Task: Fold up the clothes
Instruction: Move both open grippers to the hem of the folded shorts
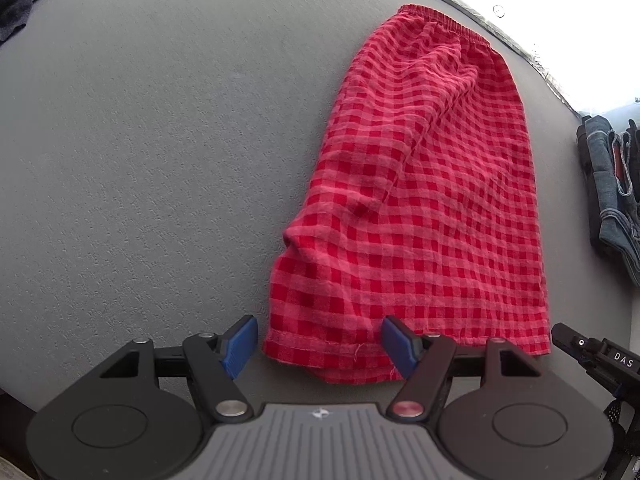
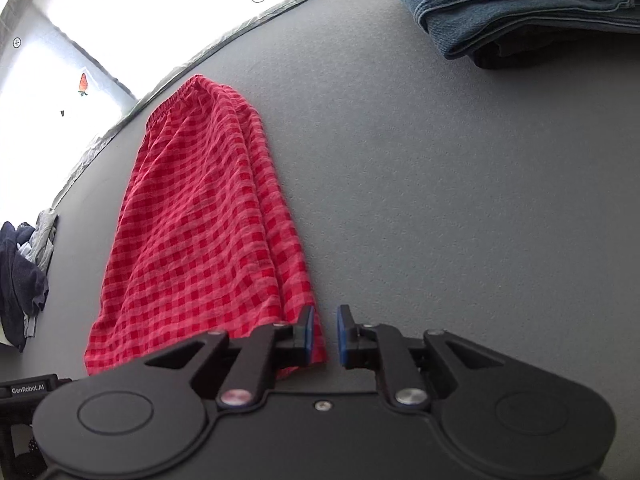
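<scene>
Red checked garment (image 1: 424, 208), already doubled lengthwise into a long narrow strip, flat on the grey table (image 1: 160, 160). Elastic waistband (image 1: 444, 24) at the far edge of the table, hem (image 1: 332, 350) at the near edge, long axis running straight away from both grippers.

Going left to right across the table: a heap of dark and grey clothes (image 2: 24, 272) at the far left edge; then bare grey surface; then the red strip, lying right of centre; then a folded stack of blue jeans (image 2: 520, 4) toward the far right corner.

Left gripper (image 1: 320, 340) poised over the near left corner of the hem, jaws standing wide, blue pads (image 1: 242, 344) either side of the cloth corner and pressing on nothing. Released, holding nothing.

Right gripper (image 2: 323, 334) at the near right corner of the hem, jaws only narrowly parted. Left pad lying on or against the cloth's right edge, right pad over bare table, a visible gap between them. Not clenched on the fabric as seen; nothing held.

Each gripper about equally near its own hem corner. Likely next move, judged from the layout: pinching both near corners and carrying the hem away toward the waistband, along the long axis, to halve the strip's length.
</scene>
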Available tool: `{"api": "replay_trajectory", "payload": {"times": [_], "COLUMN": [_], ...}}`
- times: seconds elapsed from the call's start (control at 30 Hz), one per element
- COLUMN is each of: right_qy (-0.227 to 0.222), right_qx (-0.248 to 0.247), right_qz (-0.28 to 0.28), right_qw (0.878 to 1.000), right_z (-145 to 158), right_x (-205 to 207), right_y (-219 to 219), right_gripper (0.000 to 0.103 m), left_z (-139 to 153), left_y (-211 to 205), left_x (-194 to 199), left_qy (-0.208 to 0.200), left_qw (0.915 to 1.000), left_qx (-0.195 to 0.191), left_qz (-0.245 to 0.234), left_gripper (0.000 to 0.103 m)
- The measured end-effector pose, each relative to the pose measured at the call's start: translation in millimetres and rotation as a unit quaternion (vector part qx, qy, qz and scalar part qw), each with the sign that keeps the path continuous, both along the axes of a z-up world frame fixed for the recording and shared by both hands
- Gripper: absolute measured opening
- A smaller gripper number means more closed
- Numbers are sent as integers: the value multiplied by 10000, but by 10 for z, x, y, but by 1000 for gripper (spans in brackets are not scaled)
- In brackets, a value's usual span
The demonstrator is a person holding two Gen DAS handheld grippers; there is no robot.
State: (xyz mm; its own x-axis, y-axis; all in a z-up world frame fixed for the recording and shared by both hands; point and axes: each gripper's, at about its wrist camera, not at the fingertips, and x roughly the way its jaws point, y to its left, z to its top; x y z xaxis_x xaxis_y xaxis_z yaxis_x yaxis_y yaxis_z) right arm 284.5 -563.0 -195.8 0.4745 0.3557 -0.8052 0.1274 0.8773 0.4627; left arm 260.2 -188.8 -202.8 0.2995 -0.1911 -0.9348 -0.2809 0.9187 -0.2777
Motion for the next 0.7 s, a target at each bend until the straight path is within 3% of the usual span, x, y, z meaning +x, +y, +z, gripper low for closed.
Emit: {"api": "replay_trajectory", "payload": {"times": [0.07,0.3,0.43,0.57,0.63,0.7], "right_qy": [-90,68,21,9,15,-17], "right_qx": [254,-54,-166,-70,156,84], "right_qz": [-96,-46,51,66,21,77], "right_qw": [9996,10000,9998,10000,9999,9999], "right_z": [6,-103,-110,-121,-144,-146], "right_x": [-34,32,36,29,22,11], "right_y": [8,150,184,179,157,182], "right_gripper": [40,44,46,36,30,30], "left_z": [-4,-25,-44,-81,-99,-117], "left_y": [-9,-50,-75,-140,-160,-177], "left_x": [2,2,-6,16,23,24], "left_qy": [3,6,-67,-58,-53,-65], "left_qw": [10000,9999,9995,9990,9987,9983], "left_qx": [-3,-23,-219,-303,-340,-420], "left_qz": [-18,-122,-205,-325,-372,-393], "left_gripper": [69,69,66,58,47,38]}}
